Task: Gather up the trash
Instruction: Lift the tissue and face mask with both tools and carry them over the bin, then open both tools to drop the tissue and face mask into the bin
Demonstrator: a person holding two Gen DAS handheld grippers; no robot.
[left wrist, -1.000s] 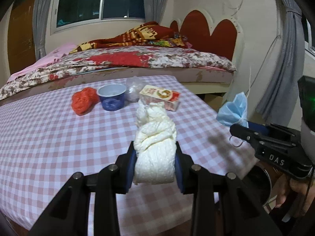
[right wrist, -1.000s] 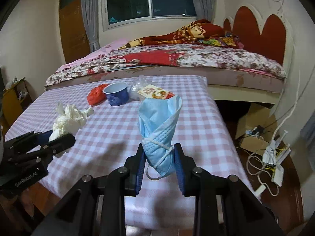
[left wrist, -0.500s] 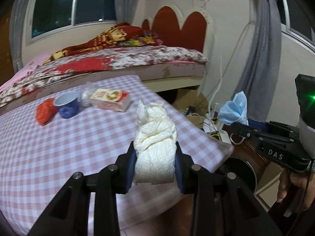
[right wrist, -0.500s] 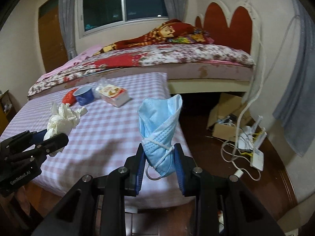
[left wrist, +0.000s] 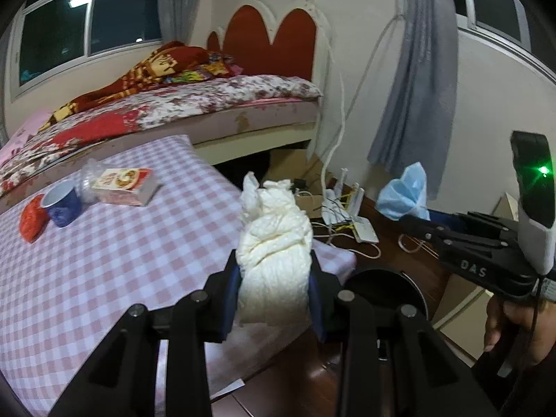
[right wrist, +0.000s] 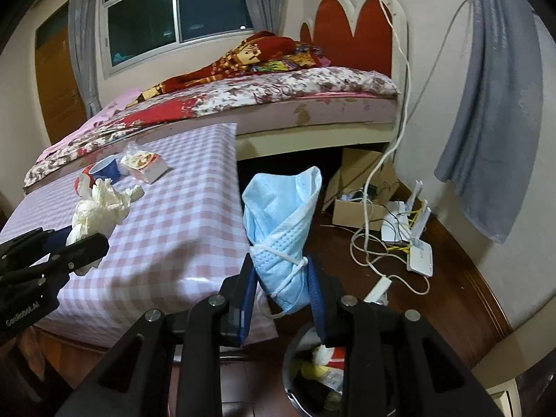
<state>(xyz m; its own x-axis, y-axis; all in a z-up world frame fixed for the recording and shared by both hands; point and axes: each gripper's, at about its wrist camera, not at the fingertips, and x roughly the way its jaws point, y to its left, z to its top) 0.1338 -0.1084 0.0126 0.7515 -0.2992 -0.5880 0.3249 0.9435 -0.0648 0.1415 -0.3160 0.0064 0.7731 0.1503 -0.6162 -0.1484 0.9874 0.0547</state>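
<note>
Both grippers have swung off the counter (left wrist: pixel 104 260) toward the bin (right wrist: pixel 305 375). Left gripper (left wrist: pixel 274 278) clenches tissue (left wrist: pixel 274 243); right gripper (right wrist: pixel 281 288) clenches mask (right wrist: pixel 281 222). Drop appears imminent.

Crumpled white tissue wad (left wrist: pixel 274 260), upright at frame centre; folded blue face mask (right wrist: pixel 281 239), tied with its strap, upright centre, above the open trash bin (right wrist: pixel 295 382) at bottom.

Checked table (left wrist: pixel 104 260) bears blue cup (left wrist: pixel 62 203), red wad (left wrist: pixel 31 220), carton (left wrist: pixel 123 182)
</note>
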